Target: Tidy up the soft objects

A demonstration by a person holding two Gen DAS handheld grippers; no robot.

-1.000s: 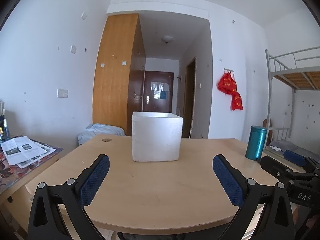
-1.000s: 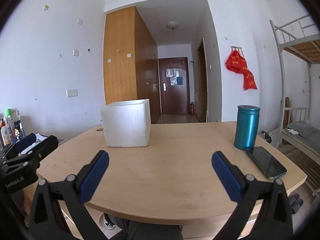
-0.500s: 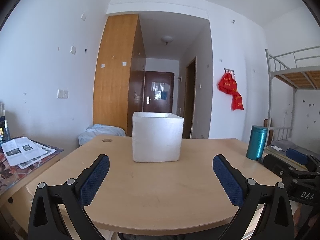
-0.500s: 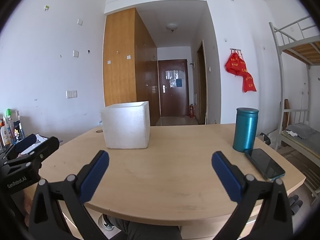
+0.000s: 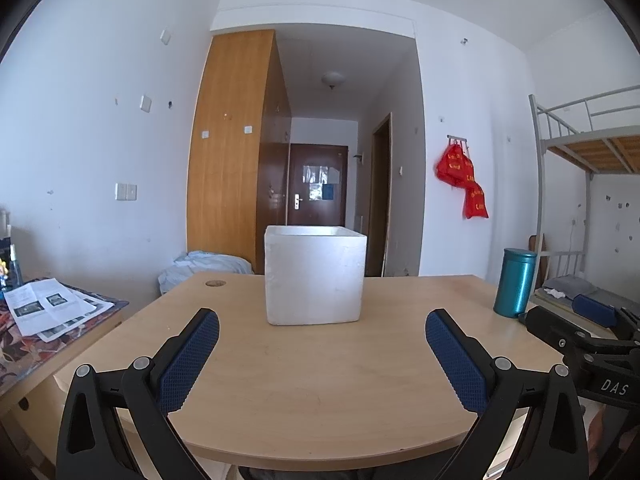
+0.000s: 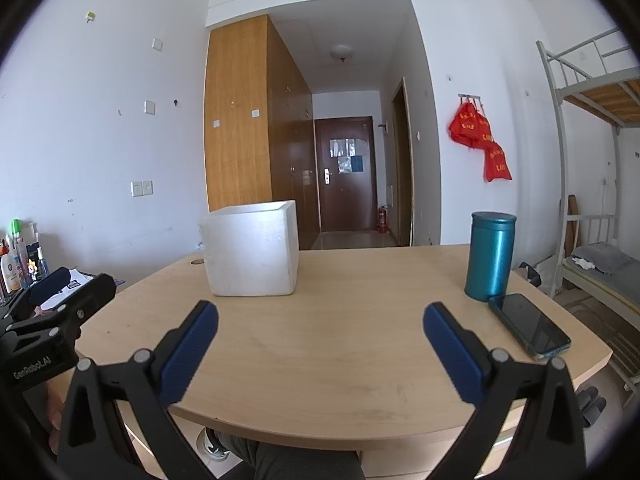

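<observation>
A white foam box [image 5: 315, 276] stands open-topped on the wooden table [image 5: 320, 380]; it also shows in the right wrist view [image 6: 251, 251], left of centre. Its inside is hidden. No soft object shows on the table. My left gripper [image 5: 322, 334] is open and empty, above the table's near edge, in front of the box. My right gripper [image 6: 320, 326] is open and empty, above the near edge, to the right of the box. Each gripper shows at the edge of the other's view.
A teal canister [image 6: 491, 255] stands at the table's right side with a dark phone [image 6: 529, 325] lying beside it. Papers [image 5: 52, 309] lie on a side desk at left, with bottles [image 6: 16, 256] beyond. A bunk bed [image 6: 592, 160] stands at right.
Both views have shifted only slightly; the box and canister sit a little lower in frame. The jaws stay open and nothing has been grasped.
</observation>
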